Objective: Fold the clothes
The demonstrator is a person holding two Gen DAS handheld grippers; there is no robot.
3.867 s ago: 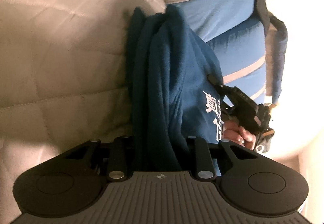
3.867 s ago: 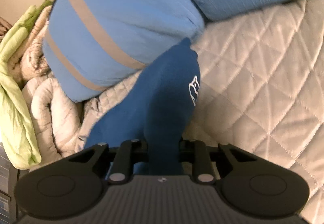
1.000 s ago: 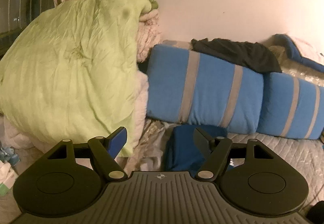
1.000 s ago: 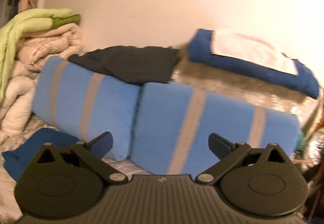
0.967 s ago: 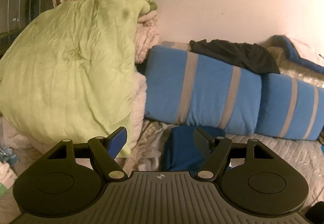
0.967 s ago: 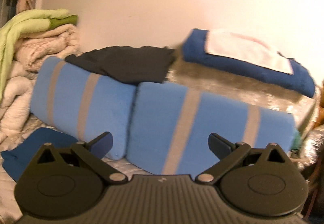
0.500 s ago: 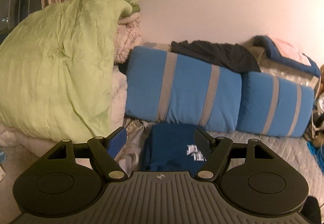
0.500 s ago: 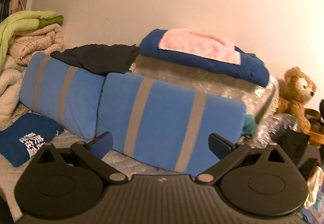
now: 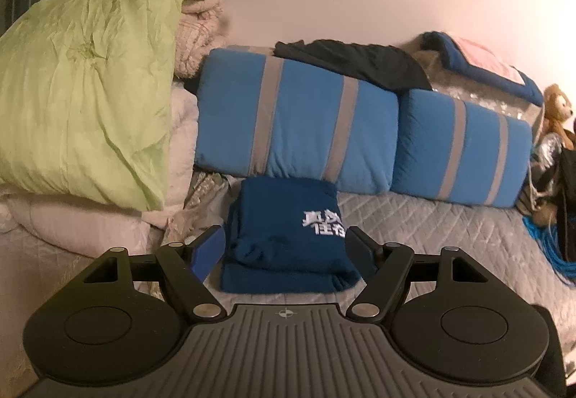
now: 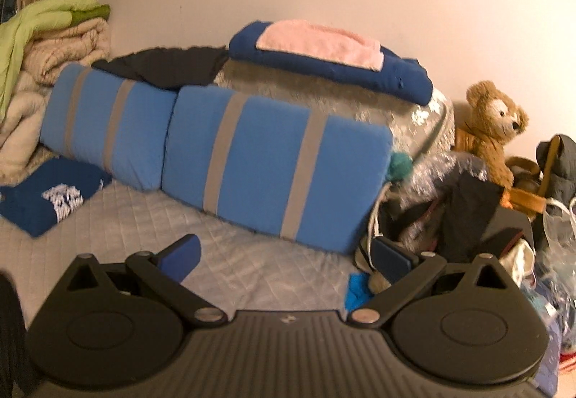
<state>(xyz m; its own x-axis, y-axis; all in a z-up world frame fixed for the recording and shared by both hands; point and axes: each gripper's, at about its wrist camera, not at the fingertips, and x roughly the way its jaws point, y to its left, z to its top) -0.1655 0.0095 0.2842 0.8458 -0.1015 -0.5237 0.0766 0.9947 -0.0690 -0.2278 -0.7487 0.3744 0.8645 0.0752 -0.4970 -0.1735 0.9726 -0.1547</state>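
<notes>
A folded dark blue garment with white printed characters lies on the quilted bed cover, against a blue striped cushion. In the right wrist view the same garment sits at the far left. My left gripper is open and hangs just in front of the garment, touching nothing. My right gripper is open too, with only bed cover between its fingers, well to the right of the garment. A black garment is draped over the cushions.
Two blue cushions with grey stripes lean along the wall. A light green duvet is piled on the left over cream quilts. A blue and pink blanket, a teddy bear and a heap of dark clothes and bags crowd the right end.
Both grippers let go of the blue garment and drew back from it. Over the last second the right gripper swung to the right; the left sank a little, bringing the garment's print into view.
</notes>
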